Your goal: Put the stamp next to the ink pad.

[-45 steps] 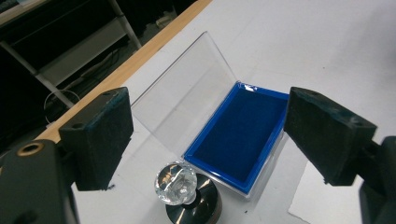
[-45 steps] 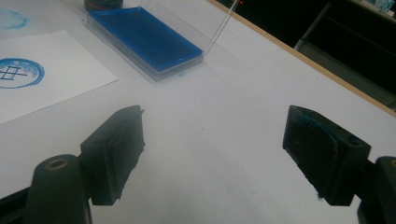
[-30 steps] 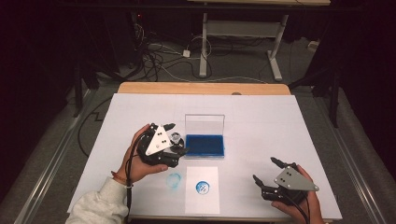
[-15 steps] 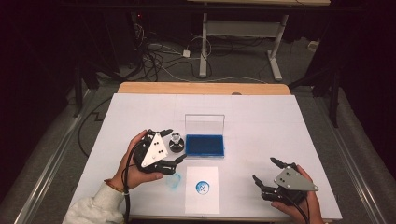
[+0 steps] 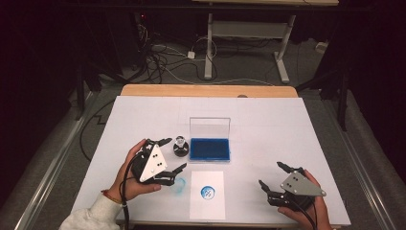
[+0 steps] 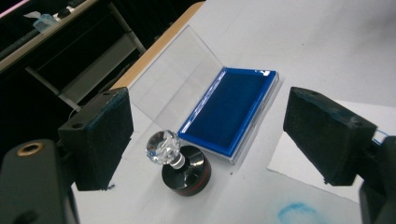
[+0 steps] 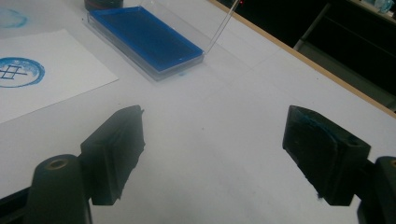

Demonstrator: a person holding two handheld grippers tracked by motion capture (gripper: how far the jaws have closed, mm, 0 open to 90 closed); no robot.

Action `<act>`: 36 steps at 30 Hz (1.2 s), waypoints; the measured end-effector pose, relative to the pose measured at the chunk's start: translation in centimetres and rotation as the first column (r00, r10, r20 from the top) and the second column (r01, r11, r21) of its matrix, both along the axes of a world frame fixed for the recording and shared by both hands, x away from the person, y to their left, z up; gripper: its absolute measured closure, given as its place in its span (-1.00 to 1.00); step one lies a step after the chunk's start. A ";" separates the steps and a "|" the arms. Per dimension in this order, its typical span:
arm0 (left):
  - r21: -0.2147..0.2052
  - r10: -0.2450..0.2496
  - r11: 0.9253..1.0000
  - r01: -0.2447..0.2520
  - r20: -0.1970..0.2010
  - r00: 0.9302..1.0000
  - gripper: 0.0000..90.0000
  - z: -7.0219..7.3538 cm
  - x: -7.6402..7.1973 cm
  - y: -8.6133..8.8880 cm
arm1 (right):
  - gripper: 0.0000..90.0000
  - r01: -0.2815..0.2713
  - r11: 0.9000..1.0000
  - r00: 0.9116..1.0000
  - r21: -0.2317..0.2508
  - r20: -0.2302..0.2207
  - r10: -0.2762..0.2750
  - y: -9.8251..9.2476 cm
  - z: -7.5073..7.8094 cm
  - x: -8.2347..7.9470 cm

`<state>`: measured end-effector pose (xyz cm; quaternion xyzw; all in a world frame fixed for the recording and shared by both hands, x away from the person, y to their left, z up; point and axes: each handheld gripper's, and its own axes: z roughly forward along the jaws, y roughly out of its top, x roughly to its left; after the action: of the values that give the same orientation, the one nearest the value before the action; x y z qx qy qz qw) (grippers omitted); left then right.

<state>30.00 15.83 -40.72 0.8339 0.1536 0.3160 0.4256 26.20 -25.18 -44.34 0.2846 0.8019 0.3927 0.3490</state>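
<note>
Count of items on table (image 5: 143,110), one moment.
Stamps with clear faceted knob and black base: 1 (image 6: 180,163). Blue ink pads in open clear-lidded case: 1 (image 5: 209,148). White paper sheets: 1 (image 5: 207,207), at the near edge. Blue round stamp prints: 2, one on the sheet (image 5: 208,192), one smudged on bare table (image 5: 178,186). Hand-held grippers: 2.

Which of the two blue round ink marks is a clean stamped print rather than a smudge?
The crisp blue ring with a symbol inside, on the white paper sheet. The other, a faint blue smear, lies on the bare white table beside the left gripper.
</note>
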 end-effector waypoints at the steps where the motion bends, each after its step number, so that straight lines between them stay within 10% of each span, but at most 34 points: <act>1: 0.004 0.003 1.000 -0.003 0.001 1.000 -0.65 -0.1 -0.1 0.1 | -0.54 0.000 1.000 1.000 0.000 0.000 0.000 0.0 0.0 0.0; 23: 0.056 0.085 0.995 -0.082 -0.048 0.995 -0.65 -3.3 -1.3 3.2 | -0.54 0.011 1.000 1.000 0.001 -0.006 -0.011 0.1 -0.1 0.1; 36: 0.087 0.109 0.992 -0.095 -0.163 0.981 -0.65 -6.4 -1.7 5.2 | -0.54 0.031 1.000 0.999 -0.001 -0.013 -0.031 -0.2 -0.3 0.4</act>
<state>28.29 21.04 -47.14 0.8646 0.2187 0.2722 0.3614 26.57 -25.37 -44.59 0.2994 0.7998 0.3849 0.3500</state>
